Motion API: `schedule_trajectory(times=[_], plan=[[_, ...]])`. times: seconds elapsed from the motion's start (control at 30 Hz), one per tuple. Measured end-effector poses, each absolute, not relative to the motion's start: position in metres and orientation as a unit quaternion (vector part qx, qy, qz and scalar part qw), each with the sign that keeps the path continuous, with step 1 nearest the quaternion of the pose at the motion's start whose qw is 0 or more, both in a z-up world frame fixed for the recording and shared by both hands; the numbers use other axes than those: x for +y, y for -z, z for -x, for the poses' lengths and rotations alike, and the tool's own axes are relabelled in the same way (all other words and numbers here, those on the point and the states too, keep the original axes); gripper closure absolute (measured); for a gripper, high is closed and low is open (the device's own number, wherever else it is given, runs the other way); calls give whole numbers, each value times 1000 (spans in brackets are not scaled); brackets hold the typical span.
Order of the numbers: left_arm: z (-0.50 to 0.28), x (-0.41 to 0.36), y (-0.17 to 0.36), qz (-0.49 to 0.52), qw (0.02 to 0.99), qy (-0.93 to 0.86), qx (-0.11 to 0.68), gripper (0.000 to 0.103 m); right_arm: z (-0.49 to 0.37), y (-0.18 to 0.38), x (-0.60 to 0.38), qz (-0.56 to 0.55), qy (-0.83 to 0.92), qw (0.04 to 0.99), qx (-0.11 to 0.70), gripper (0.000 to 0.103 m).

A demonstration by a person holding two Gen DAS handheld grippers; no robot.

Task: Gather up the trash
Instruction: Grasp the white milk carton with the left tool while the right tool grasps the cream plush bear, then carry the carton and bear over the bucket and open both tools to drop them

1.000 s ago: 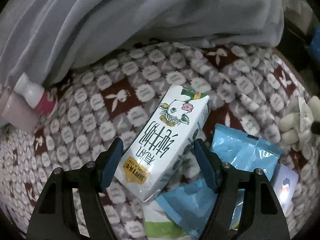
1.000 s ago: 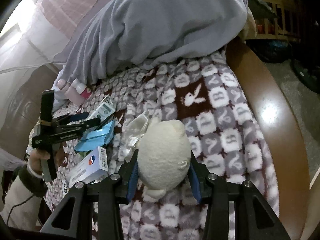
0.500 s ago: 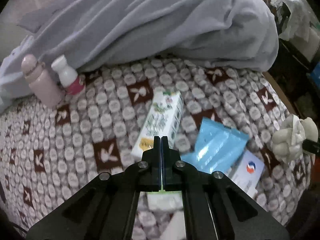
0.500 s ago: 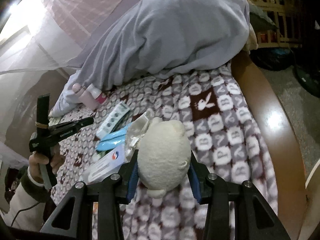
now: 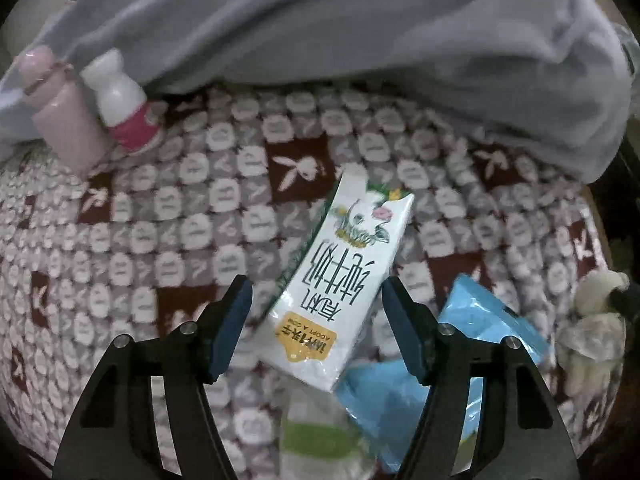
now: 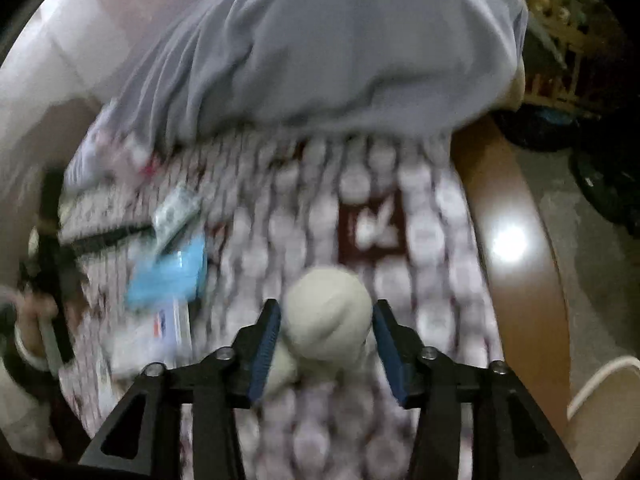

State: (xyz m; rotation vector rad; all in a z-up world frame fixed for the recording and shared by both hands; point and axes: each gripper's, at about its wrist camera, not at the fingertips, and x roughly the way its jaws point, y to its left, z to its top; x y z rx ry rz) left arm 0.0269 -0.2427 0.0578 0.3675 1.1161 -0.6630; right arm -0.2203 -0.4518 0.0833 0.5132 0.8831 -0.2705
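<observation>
**Left jaws line up on the milk carton while the right lets go of the plush toy**

The step in hand looks like the pickup of the milk carton (image 5: 340,280), which lies flat on the patterned blanket (image 5: 168,216) of the bed, its printed face up and its long axis slanting away from the camera. The left gripper (image 5: 316,312) hangs over the carton's near end. Its jaws have just been opening and now stand spread wide, one pad on each side of the carton with a clear gap on the left and a narrower one on the right; neither pad presses on it, so nothing is held.

Other litter crowds the carton: a blue wrapper (image 5: 472,344) just beside it on the right and a green-and-white packet (image 5: 320,436) under its near corner. Two small bottles (image 5: 120,100) stand well apart, at the edge of the grey quilt (image 5: 360,40).

The next move, as I judge it, calls for lowering the left jaws squarely over the carton's sides and closing without snagging the wrapper.

The right gripper (image 6: 326,334) has a cream plush toy (image 6: 326,312) between its jaws. These have just been opening; the picture is blurred, but a sliver of gap shows on the right, so the grip seems released.
</observation>
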Motion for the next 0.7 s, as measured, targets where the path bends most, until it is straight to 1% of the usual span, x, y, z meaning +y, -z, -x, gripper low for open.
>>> schedule_trajectory(times=[0.07, 0.13, 0.17, 0.27, 0.37, 0.43, 0.5, 0.53, 0.6, 0.63, 0.7], plan=[[-27, -251, -48, -185, 779, 306, 516, 37, 226, -90, -452, -250, 150, 866, 407, 54], [-25, -256, -43, -207, 777, 306, 510, 36, 240, -93, -447, -253, 159, 866, 400, 47], [-23, -258, -41, -217, 777, 304, 507, 36, 249, -94, -442, -252, 168, 863, 405, 41], [-19, -260, -36, -234, 778, 303, 498, 37, 273, -88, -430, -270, 169, 854, 411, 39], [-17, -259, -38, -231, 782, 302, 493, 41, 280, -71, -427, -323, 155, 843, 402, 31], [-14, -251, -47, -226, 790, 299, 486, 45, 268, -59, -428, -349, 136, 836, 401, 31], [-12, -241, -59, -219, 797, 300, 477, 46, 251, -52, -424, -352, 117, 838, 400, 31], [-10, -236, -66, -217, 801, 298, 472, 46, 242, -50, -420, -343, 110, 844, 398, 35], [-4, -227, -77, -212, 805, 299, 467, 46, 234, -51, -415, -323, 111, 854, 393, 64], [2, -222, -83, -208, 807, 300, 464, 46, 235, -53, -414, -326, 111, 853, 391, 67], [10, -214, -98, -200, 813, 300, 457, 46, 243, -60, -411, -325, 107, 857, 386, 69]])
